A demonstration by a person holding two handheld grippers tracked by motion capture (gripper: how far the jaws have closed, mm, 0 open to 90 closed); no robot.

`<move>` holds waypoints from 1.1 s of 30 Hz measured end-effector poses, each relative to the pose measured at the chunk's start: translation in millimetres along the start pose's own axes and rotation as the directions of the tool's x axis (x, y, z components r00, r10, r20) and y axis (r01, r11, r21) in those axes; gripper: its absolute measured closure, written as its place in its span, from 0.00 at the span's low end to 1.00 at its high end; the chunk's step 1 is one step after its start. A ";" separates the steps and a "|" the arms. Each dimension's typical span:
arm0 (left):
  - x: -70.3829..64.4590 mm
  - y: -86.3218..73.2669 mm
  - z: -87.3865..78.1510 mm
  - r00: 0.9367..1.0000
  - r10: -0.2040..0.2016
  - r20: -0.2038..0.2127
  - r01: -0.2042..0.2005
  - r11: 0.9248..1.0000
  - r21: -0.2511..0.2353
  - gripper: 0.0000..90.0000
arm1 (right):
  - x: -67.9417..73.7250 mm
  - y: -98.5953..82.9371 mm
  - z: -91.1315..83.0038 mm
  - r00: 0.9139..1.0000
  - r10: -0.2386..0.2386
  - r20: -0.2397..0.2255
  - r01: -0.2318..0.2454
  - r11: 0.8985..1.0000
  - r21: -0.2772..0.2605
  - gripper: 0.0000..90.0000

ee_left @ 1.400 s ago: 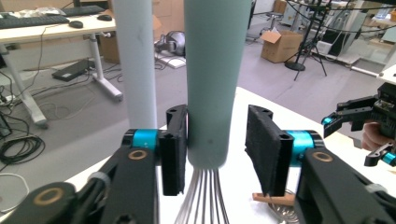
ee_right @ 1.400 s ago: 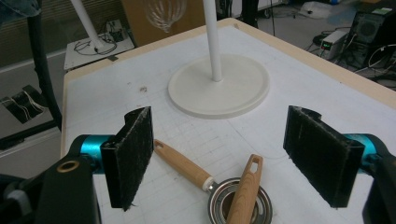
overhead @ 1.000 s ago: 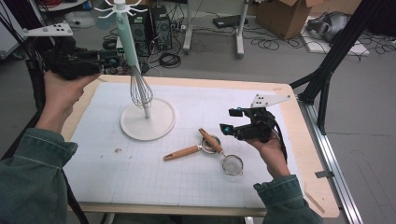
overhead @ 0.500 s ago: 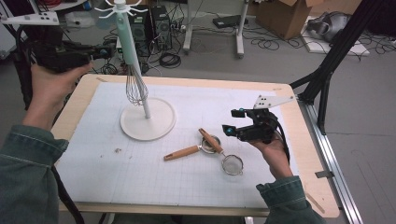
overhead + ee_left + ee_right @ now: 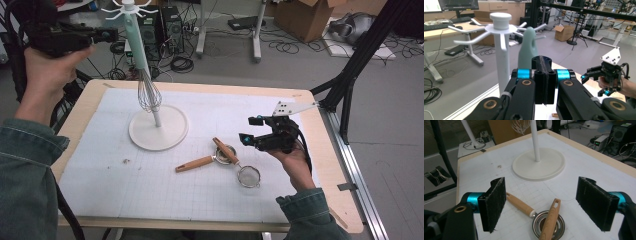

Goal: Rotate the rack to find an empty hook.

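Note:
A whisk with a pale green handle (image 5: 135, 42) and wire head (image 5: 149, 96) hangs on the white hook rack (image 5: 159, 131). My left gripper (image 5: 111, 35) is held high at the far left, just short of the handle, jaws shut with nothing between them. In the left gripper view the pads (image 5: 543, 75) press together and the green handle (image 5: 527, 50) stands behind them. My right gripper (image 5: 248, 131) hovers open at the right of the mat. Its jaws (image 5: 541, 205) frame two wooden-handled metal scoops (image 5: 549, 223) lying crossed on the mat.
A small mesh strainer (image 5: 248, 176) lies right of the scoops (image 5: 220, 155), below my right hand. The rack's round base (image 5: 539, 163) stands beyond the scoops. A white gridded mat (image 5: 115, 195) covers the wooden table. Cables and computer cases sit on the floor behind.
My left gripper pulled back to the left from the whisk handle and rose, then came a little closer again. The whisk stays hanging. My right gripper has barely moved.

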State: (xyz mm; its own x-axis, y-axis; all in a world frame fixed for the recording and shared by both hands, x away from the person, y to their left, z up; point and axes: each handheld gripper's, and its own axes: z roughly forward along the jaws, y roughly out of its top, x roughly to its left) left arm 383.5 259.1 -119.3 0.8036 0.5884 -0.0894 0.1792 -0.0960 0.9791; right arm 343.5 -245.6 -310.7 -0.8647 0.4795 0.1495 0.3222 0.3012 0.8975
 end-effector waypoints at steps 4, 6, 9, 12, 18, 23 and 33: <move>3.2 6.0 0.5 1.000 0.006 0.002 -0.006 1.000 -0.013 0.99 | -1.1 -0.4 -0.8 1.000 -0.009 0.001 0.009 1.000 -0.002 0.26; 5.3 8.8 0.7 1.000 0.005 0.005 -0.005 1.000 -0.023 0.99 | -0.6 -0.9 -1.5 1.000 -0.006 -0.001 0.006 1.000 0.001 0.26; 8.6 12.4 2.3 1.000 0.004 -0.009 -0.004 1.000 -0.019 0.99 | -0.6 -1.1 -3.7 1.000 -0.009 0.001 0.009 1.000 0.007 0.26; 11.4 13.1 3.1 1.000 -0.001 -0.023 0.000 1.000 -0.017 0.99 | -2.0 -1.3 -6.2 1.000 -0.011 0.007 0.011 1.000 0.003 0.26; 18.0 11.6 2.1 0.999 -0.014 -0.046 0.013 1.000 -0.017 0.99 | -1.5 -3.5 -8.4 1.000 -0.012 0.003 0.012 1.000 0.001 0.26; 22.5 11.2 1.1 0.998 -0.021 -0.062 0.020 1.000 -0.017 0.99 | -1.3 -3.2 -9.6 1.000 -0.018 0.007 0.018 1.000 -0.003 0.26; 21.8 9.1 -7.2 0.998 -0.012 -0.063 0.011 1.000 -0.005 0.99 | -3.1 -1.9 -8.6 1.000 -0.012 0.022 0.012 1.000 -0.001 0.24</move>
State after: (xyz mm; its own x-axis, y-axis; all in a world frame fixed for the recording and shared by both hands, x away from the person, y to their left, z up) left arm 398.6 276.8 -111.1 0.7644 0.6386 -0.0893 0.1856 -0.0853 0.9789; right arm 342.2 -254.7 -309.4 -0.8599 0.4938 0.1294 0.3114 0.3066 0.8995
